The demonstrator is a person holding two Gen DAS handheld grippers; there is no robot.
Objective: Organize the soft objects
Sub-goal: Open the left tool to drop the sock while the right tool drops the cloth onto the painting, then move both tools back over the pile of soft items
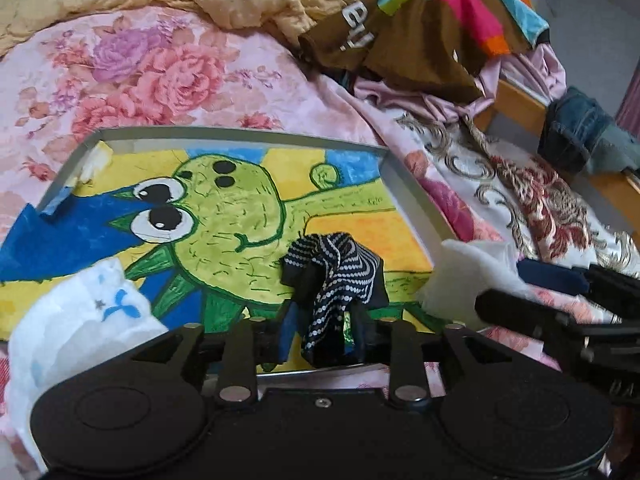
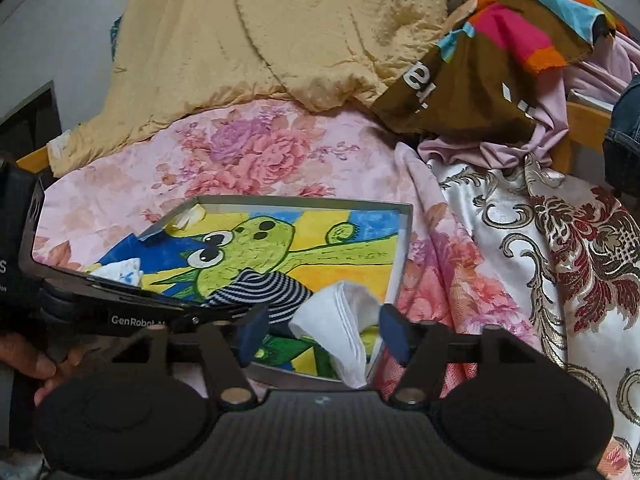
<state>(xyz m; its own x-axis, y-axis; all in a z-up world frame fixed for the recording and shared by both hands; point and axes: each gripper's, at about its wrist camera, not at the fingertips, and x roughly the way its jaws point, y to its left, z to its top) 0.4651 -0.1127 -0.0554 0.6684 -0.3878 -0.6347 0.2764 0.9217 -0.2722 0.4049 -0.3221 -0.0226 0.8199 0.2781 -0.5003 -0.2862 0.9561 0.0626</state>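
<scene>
Left gripper [image 1: 320,332]: jaws standing part-way apart, a dark dotted-stripe cloth [image 1: 334,276] bunching between them; cannot tell whether the pads are pressing it. Right gripper [image 2: 322,330]: jaws gaping wide, a folded white cloth [image 2: 340,328] lying loose between them. Both cloths are sitting on the metal tray [image 2: 406,240] with the green cartoon drawing, which is resting on a pink floral bedsheet [image 1: 160,76]. A 3rd white printed cloth [image 1: 88,320] is lying at the tray's left.

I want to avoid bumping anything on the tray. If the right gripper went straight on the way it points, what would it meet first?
Most likely the folded white cloth, lying on the tray between the right gripper's open fingers. Beyond it comes the tray's painted cartoon lining; depth is hard to judge.
</scene>
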